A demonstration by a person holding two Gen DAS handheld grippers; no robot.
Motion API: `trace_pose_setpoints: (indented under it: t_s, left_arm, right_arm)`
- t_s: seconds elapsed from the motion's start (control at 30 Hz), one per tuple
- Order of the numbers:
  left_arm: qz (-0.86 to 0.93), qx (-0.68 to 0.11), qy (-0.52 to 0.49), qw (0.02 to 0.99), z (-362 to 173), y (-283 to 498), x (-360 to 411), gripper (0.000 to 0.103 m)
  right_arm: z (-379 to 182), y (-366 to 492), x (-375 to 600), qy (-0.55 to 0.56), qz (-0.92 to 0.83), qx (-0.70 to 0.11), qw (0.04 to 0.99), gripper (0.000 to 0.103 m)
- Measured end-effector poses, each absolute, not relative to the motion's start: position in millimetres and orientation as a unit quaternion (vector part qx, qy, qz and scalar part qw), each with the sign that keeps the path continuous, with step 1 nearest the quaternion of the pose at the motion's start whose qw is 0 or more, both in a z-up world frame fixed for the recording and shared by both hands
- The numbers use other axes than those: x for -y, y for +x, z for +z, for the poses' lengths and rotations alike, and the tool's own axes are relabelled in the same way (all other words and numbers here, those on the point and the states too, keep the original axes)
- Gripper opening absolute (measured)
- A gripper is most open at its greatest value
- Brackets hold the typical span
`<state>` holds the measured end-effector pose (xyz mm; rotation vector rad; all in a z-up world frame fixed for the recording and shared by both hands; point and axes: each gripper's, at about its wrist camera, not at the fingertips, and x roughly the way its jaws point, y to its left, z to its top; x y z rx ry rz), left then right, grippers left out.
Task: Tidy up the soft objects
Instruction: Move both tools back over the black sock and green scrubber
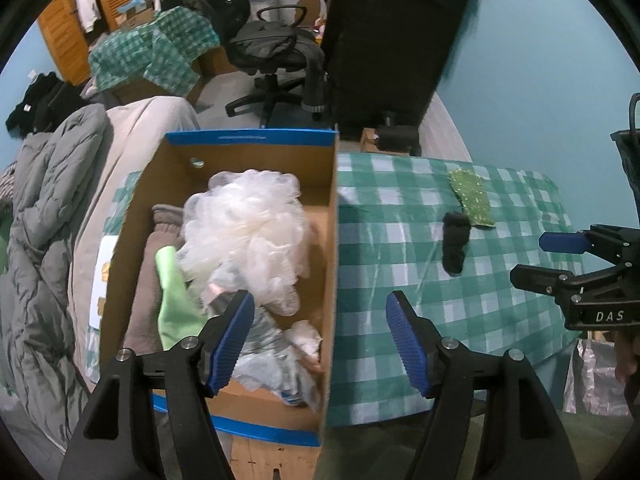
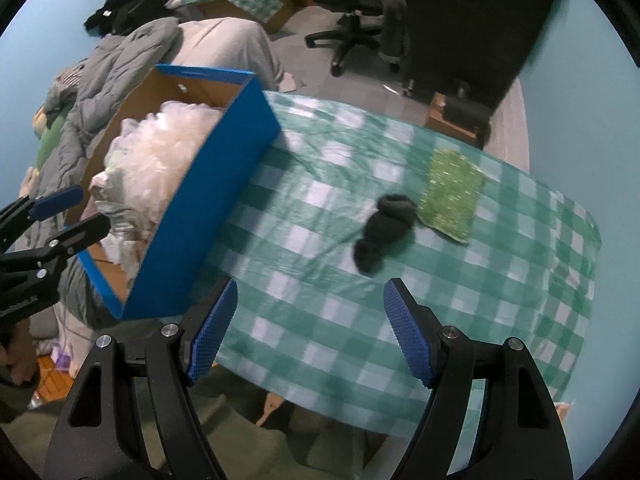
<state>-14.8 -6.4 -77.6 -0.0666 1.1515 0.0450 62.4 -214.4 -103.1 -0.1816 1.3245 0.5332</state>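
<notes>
We saw one table under a crinkled green-and-white checked cloth (image 2: 320, 312), smooth and creased. At its 9 o'clock side stood one cardboard box (image 2: 208, 208), blue outside and raw brown inside, its top open. In the box lay one frothy white mesh puff (image 1: 248, 236), one grey-brown fleecy piece (image 1: 148, 292) along the left wall, one flat lime cloth (image 1: 174, 304) beside it, and some crumpled pale plastic (image 1: 280, 360) at the near end.

On the cloth, toward 2 o'clock from the box, lay two loose soft things: one flat, rough, sparkly green pad (image 2: 450, 196), roughly rectangular, and one limp black sock (image 2: 380, 232), bunched and rounded. The sock's upper end touched the pad's near corner.

We held the left gripper (image 1: 320, 340) over the box's right wall, tilted down, one ribbed blue pad (image 1: 232, 344) above the box contents and the other above the cloth. Its jaws stood wide and held nothing. The right gripper (image 2: 310, 328) hung above the table's near edge, aimed toward 12 o'clock, with the sock just beyond its tips. Its jaws too stood wide and empty. Each gripper had two black fingers with blue ridged pads.
</notes>
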Motion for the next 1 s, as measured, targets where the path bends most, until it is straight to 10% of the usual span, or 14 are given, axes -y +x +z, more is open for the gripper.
trace_pose_setpoints:
  t_s: [1.0]
  left_arm:
    - [-0.034, -0.582, 0.065, 0.81, -134.2, 85.5, 109.1, 0.08]
  right_arm:
    - [-165.6, 144.3, 310.4, -0.063, 0.17, -0.641, 0.746, 0.077]
